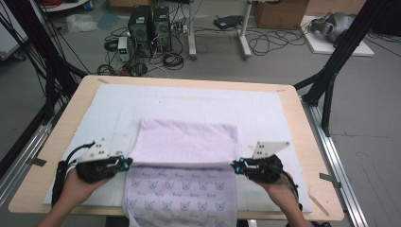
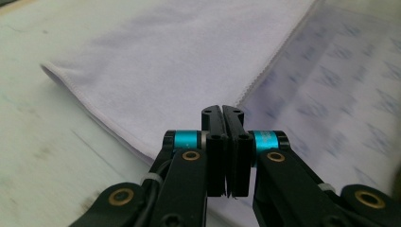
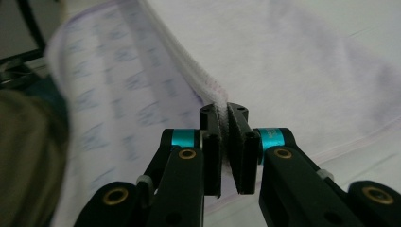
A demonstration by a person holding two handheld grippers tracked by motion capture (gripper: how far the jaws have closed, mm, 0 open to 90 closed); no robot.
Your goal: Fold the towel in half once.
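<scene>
- Nearest the high view's camera, the person's two hands come in from the near edge, each holding a gripper.
- The left gripper (image 1: 126, 162) sits at the left edge of the towel (image 1: 184, 142); the right gripper (image 1: 236, 165) sits at its right edge.
- The towel is pale lilac and lies on a white mat (image 1: 118, 104) on the worktop (image 1: 307, 142), near the near edge and about midway left to right.
- Its far half is folded over, plain side up; the near half shows a printed pattern of small blue figures and hangs over the near edge of the worktop.
- In the left gripper view, the fingers (image 2: 213, 137) are pressed together at the hemmed edge of the fold; whether cloth lies between them I cannot tell.
- In the right gripper view, the fingers (image 3: 242, 142) are nearly closed, with the towel's thick white hem pinched between them.
- The hem runs away from the right gripper towards the far left of that view.
</scene>
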